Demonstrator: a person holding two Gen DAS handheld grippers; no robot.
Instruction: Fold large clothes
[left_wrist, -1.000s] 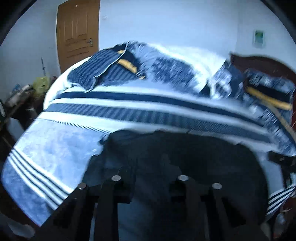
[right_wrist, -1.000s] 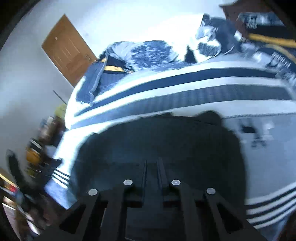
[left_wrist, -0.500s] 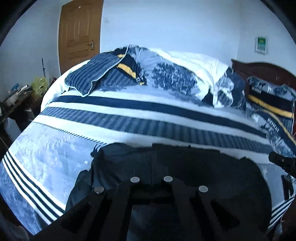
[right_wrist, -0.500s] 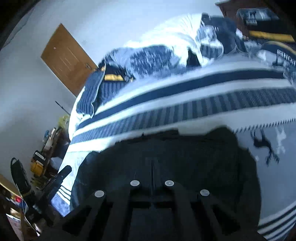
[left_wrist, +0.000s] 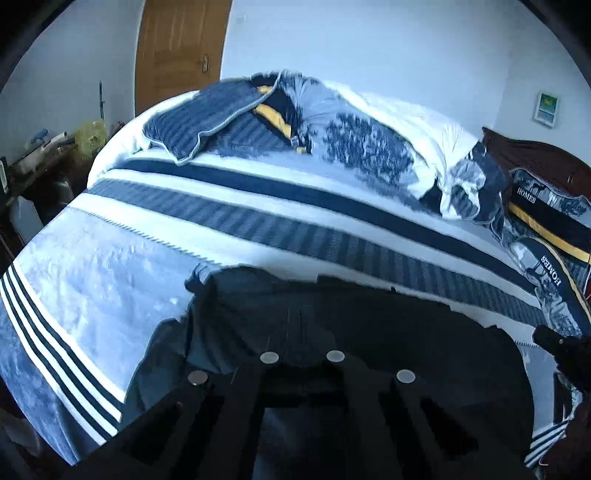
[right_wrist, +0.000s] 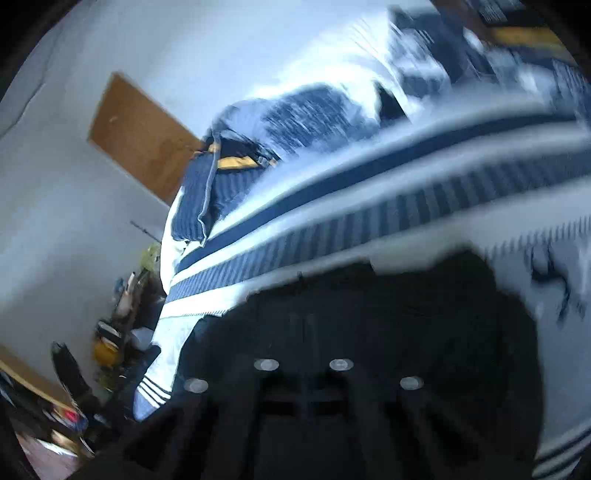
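Two grippers, left (left_wrist: 302, 325) and right (right_wrist: 303, 328) | both pinched narrow on dark garment (left_wrist: 388, 332) | garment spread ahead on bed (left_wrist: 110, 266)

My left claw (left_wrist: 302, 332) is matte black: two flat fingers (left_wrist: 255, 398) on angular brackets with cut-out slots, studded with four round silver rivets. My right claw (right_wrist: 303, 332) is built alike, black with four pale rivets, though its picture is motion-blurred.
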